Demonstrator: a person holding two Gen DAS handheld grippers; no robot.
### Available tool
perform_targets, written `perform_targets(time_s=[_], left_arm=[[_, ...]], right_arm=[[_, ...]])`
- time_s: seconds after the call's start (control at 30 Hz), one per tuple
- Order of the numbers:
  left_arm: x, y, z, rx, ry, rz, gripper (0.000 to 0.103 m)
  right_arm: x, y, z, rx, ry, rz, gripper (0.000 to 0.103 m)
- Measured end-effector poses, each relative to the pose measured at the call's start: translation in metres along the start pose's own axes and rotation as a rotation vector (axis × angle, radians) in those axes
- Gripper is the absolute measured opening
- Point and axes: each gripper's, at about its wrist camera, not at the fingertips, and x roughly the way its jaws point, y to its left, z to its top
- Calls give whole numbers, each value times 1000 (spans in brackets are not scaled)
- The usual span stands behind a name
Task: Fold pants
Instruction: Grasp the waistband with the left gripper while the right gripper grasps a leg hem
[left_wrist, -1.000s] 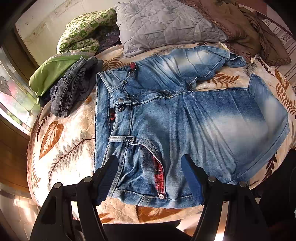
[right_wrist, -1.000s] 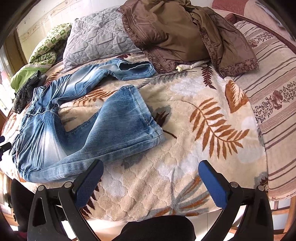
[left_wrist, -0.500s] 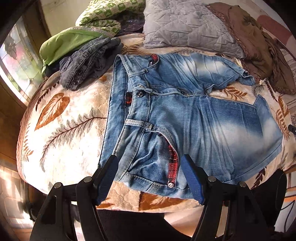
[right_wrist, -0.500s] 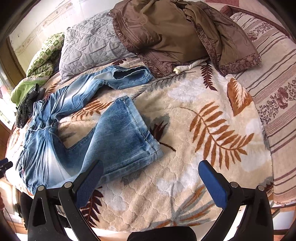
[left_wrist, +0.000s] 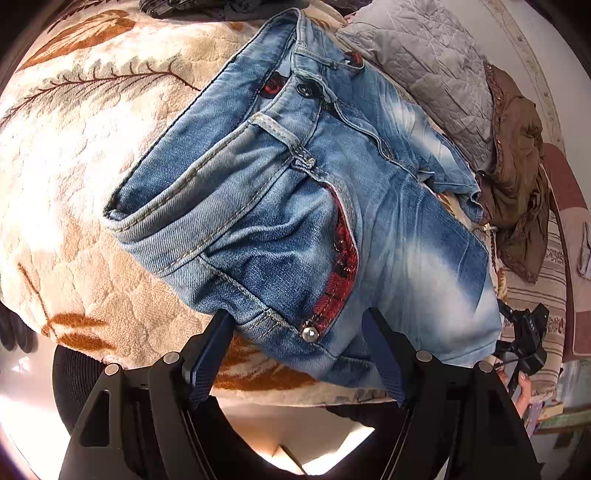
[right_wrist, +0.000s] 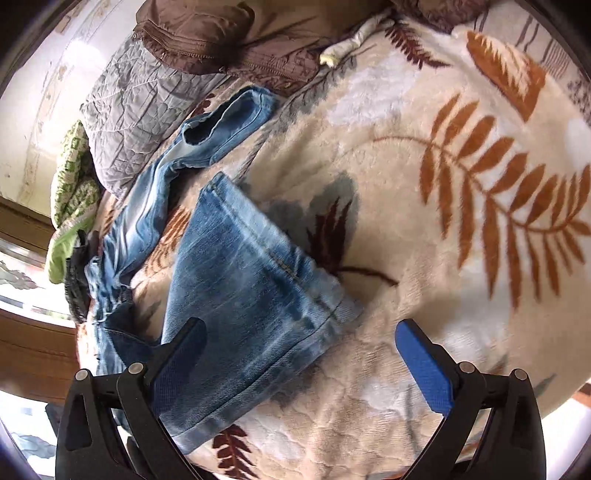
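I see the jeans (left_wrist: 295, 206) spread on the bed (right_wrist: 424, 229); my left gripper (left_wrist: 297, 349) and right gripper (right_wrist: 299, 360) hover over them, jaws apart, empty.

Bright daylight, glare blowing out lower corners, strong fisheye bending, slight motion blur.

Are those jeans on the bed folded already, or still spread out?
Spread out. The jeans lie flat on the blanket, their two legs splayed apart.

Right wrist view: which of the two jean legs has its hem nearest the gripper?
The near leg, lying flat with its hem between the open right gripper fingers. The far leg ends by the grey pillow.
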Motion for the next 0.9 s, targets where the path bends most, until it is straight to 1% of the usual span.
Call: perform_targets(time_s=[0.03,0.07,0.1,0.13,0.17,0.2,0.23,0.33,0.37,0.4,0.43,0.5,0.57,0.6,0.63,0.67,0.7,0.73,0.77,0.8,0.83,0.87,0.9], left_arm=[[0,-1,3,2,-27,-2,65],[-2,-4,3,-5,-43,-13,54],[-4,-6,6,-9,-48,-33,42],[-7,-8,7,-9,-60,-45,30],[-11,-13,2,3,-68,-72,11],[-13,-16,3,8,-59,-111,1],[-19,-20,2,10,-67,-114,1],[-31,-41,-3,98,-113,4,1],[-30,-45,-5,120,-107,37,1],[-25,-45,-8,129,-95,69,1],[-19,-42,-10,129,-81,83,1],[-6,-33,-11,97,-37,104,1],[3,-24,-9,57,6,73,1],[-1,-22,-9,53,11,60,1],[-9,-22,-9,71,-6,57,1],[-19,-23,-3,96,-41,67,2],[-33,-24,3,121,-83,83,3],[-44,-27,9,146,-117,93,12],[-53,-30,17,173,-134,93,20],[-56,-32,25,195,-138,97,46],[-56,-32,33,212,-141,109,68],[-53,-34,40,224,-143,130,71],[-46,-33,48,234,-132,152,69]], right_arm=[[-1,0,-3,10,-27,3,99],[-4,1,-4,11,-63,16,80],[-5,0,-4,16,-66,33,57],[-2,-2,-3,32,-40,72,4],[-4,-3,-2,45,-38,96,5],[-11,0,-3,23,-62,88,5],[-24,5,-4,-12,-101,70,5],[-79,13,-10,-83,-250,76,5],[-93,12,-15,-93,-279,57,5],[-100,7,-21,-92,-289,36,5],[-102,-1,-27,-85,-281,16,5],[-91,-23,-36,-60,-219,-42,6],[-74,-40,-46,-30,-136,-91,9],[-69,-48,-49,-17,-98,-108,11],[-70,-54,-52,-6,-83,-115,16],[-77,-56,-54,-2,-98,-115,21],[-88,-56,-52,-5,-129,-115,22],[-99,-57,-51,-9,-165,-116,27],[-111,-55,-46,-12,-208,-127,38],[-119,-53,-42,-19,-249,-138,45],[-126,-50,-35,-30,-283,-142,56],[-128,-46,-27,-38,-308,-137,62],[-125,-43,-19,-46,-314,-128,64]])
